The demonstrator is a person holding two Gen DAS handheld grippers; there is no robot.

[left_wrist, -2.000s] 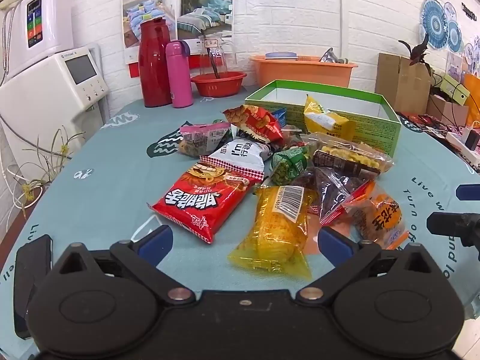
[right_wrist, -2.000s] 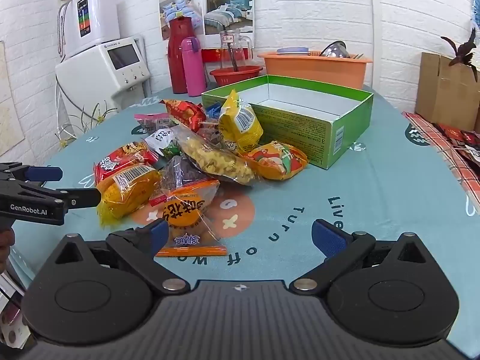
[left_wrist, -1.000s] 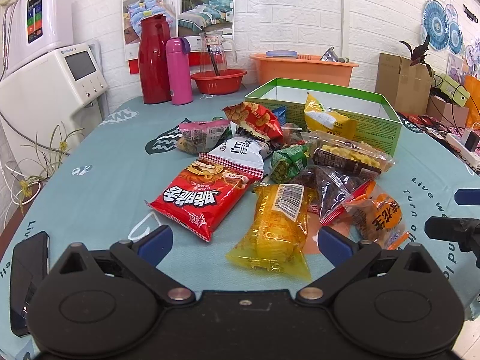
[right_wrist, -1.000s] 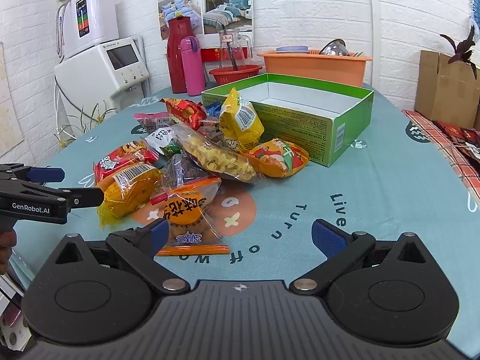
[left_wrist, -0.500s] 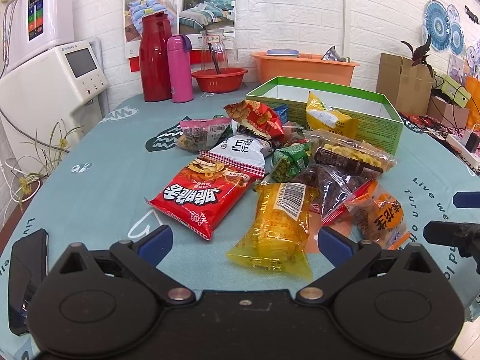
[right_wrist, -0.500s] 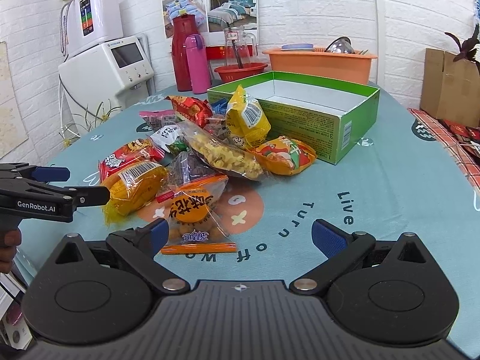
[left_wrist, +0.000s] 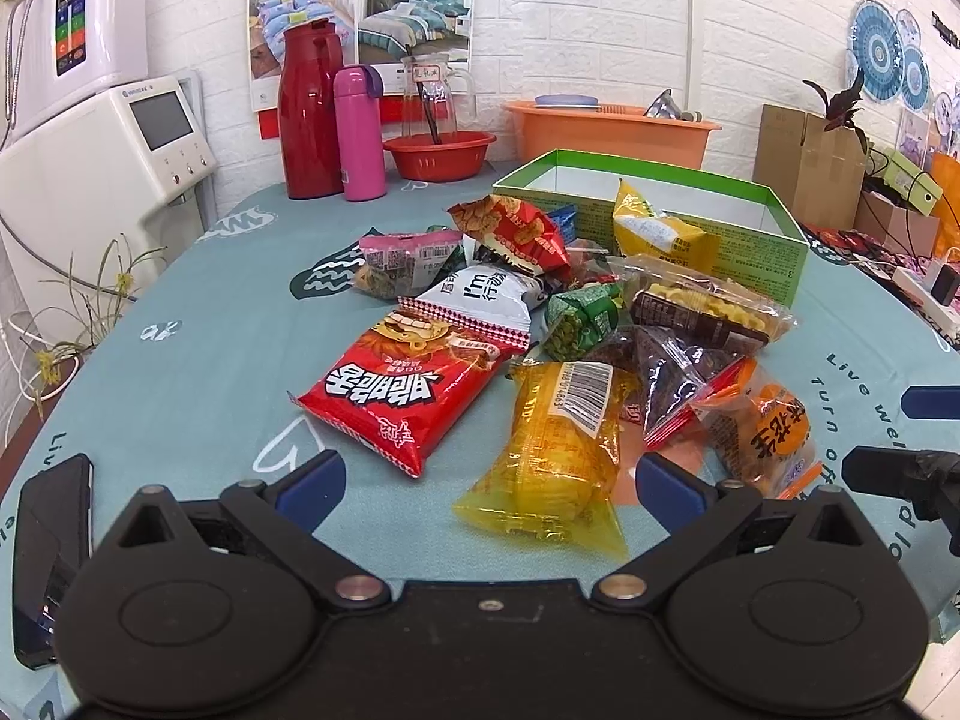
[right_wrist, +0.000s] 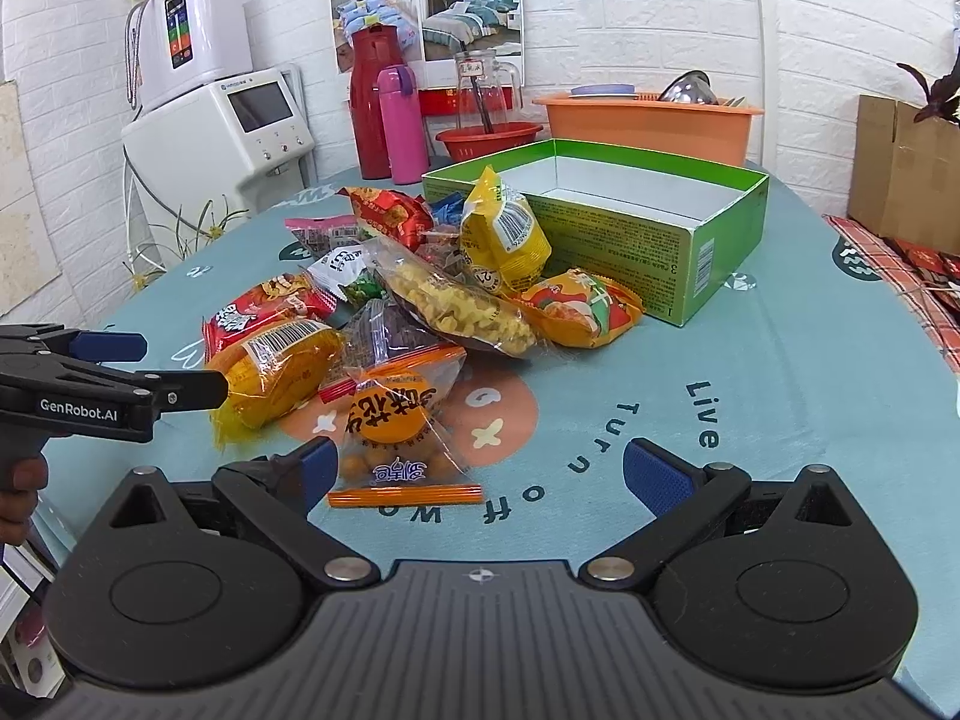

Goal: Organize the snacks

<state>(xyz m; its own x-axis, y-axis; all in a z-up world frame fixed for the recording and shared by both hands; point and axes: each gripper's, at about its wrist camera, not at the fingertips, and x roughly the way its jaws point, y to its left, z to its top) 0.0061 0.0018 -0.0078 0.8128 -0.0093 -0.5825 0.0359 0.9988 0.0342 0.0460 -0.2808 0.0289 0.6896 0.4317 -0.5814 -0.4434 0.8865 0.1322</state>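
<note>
Fingers apart, empty: left gripper (left_wrist: 489, 477), right gripper (right_wrist: 474, 474) | snack packets (left_wrist: 558, 354) heaped mid-worktop (left_wrist: 198, 324), touching green box (right_wrist: 708, 240) | box open, behind heap | phone (left_wrist: 51, 546) at worktop's left edge

You're in what looks like a home dining corner. See the thermos (left_wrist: 310, 114), water dispenser (left_wrist: 102, 150), and a bedding poster (left_wrist: 360, 0) on white brick.

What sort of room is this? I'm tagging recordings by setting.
Probably a lived-in home dining or kitchen corner: a red thermos and glass pitcher by the brick wall, an orange dish tub, and a water dispenser beside the snack-strewn table.
</note>
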